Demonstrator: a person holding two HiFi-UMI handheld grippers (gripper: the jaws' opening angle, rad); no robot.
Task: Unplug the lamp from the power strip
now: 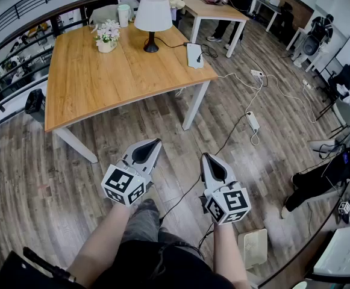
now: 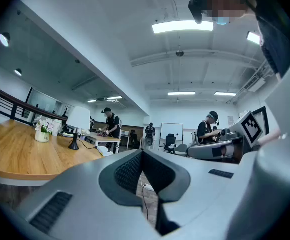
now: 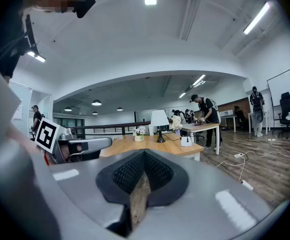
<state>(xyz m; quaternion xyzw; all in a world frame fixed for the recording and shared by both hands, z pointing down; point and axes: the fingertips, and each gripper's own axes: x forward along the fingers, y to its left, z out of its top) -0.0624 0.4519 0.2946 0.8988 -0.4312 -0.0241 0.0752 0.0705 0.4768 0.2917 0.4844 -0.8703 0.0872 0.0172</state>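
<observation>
- Wooden table (image 1: 102,83) holds the lamp (image 1: 153,15) at its far end. The white power strip (image 1: 194,55) lies just beside it, near the table's right edge.
- A black cord (image 1: 171,43) runs from the lamp's base to the strip. The plug itself is too small to make out from here.
- Our left gripper (image 1: 156,142) and right gripper (image 1: 205,156) hang low by our body, well apart from the table.
- Both have their jaws closed tip to tip with nothing between them. Each gripper view shows only floor through the gap below the tips.
- We judge the step in hand is the approach, with nothing unplugged yet.
- To do it well, we walk up close first and open the jaws before reaching in.
- One gripper should pin the strip flat, because it looks light and would likely slide or lift with the plug.
- The other should pinch the plug body, not the cord, and pull straight out along the prongs.
- Tugging the cord could tip the lamp, so we keep the pull short.
- We keep clear of the flower pot (image 1: 106,38) and the cup (image 1: 123,14).
- We ignore the strip on the floor (image 1: 252,121).
</observation>
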